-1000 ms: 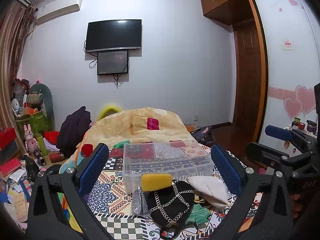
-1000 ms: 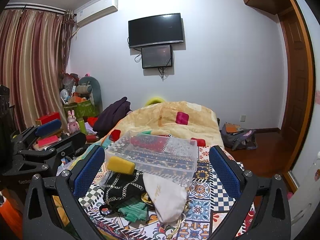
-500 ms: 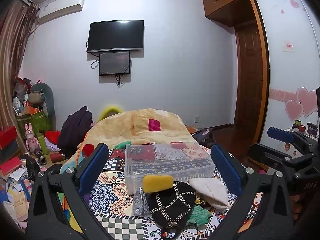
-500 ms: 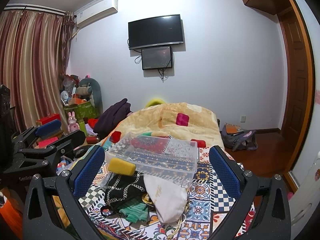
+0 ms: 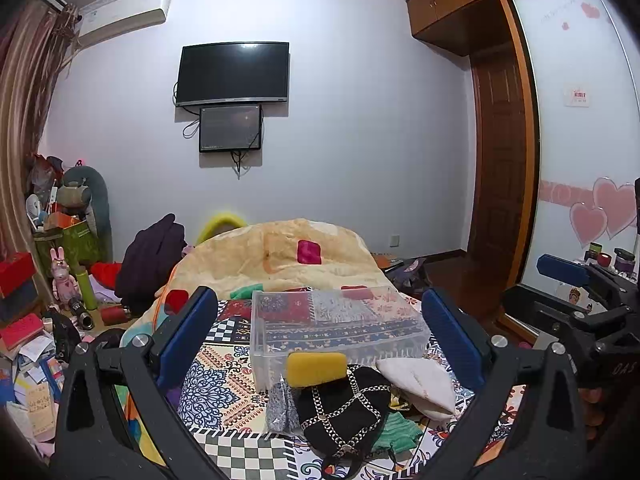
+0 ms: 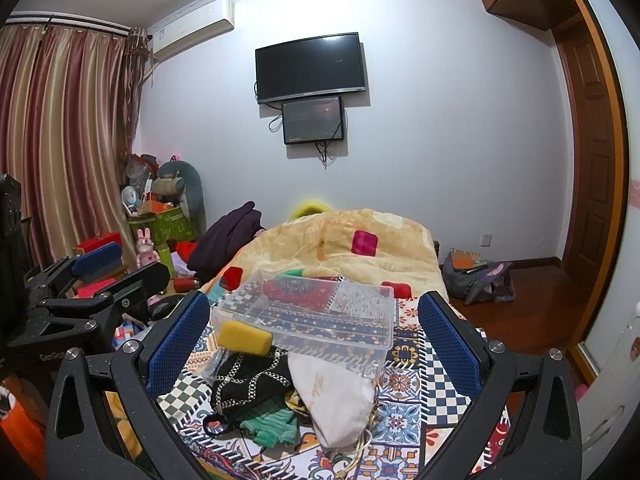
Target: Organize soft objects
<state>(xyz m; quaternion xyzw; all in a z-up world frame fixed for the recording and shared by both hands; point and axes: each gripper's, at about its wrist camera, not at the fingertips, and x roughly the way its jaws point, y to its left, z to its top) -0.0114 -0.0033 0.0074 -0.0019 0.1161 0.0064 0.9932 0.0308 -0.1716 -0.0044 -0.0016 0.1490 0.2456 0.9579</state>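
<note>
Basically hovering over the bed (image 5: 224, 364), both spread wide, nothing pinched: left gripper (image 5: 320, 330) and right gripper (image 6: 314, 332). Yellow sponge (image 5: 317, 367) dead ahead of the left gripper, touching the near wall of the clear bin (image 5: 340, 336), long axis running crosswise between the pads. Sits toward the left pad for the right gripper, so probably an easier straight-in grab for the left.

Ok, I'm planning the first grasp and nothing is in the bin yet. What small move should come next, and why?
Probably lower the left gripper toward the yellow sponge. Its jaws stand open and empty, and the sponge sits on top of the pile, leaning against the empty clear bin, so it looks the easiest soft item to lift in.
</note>
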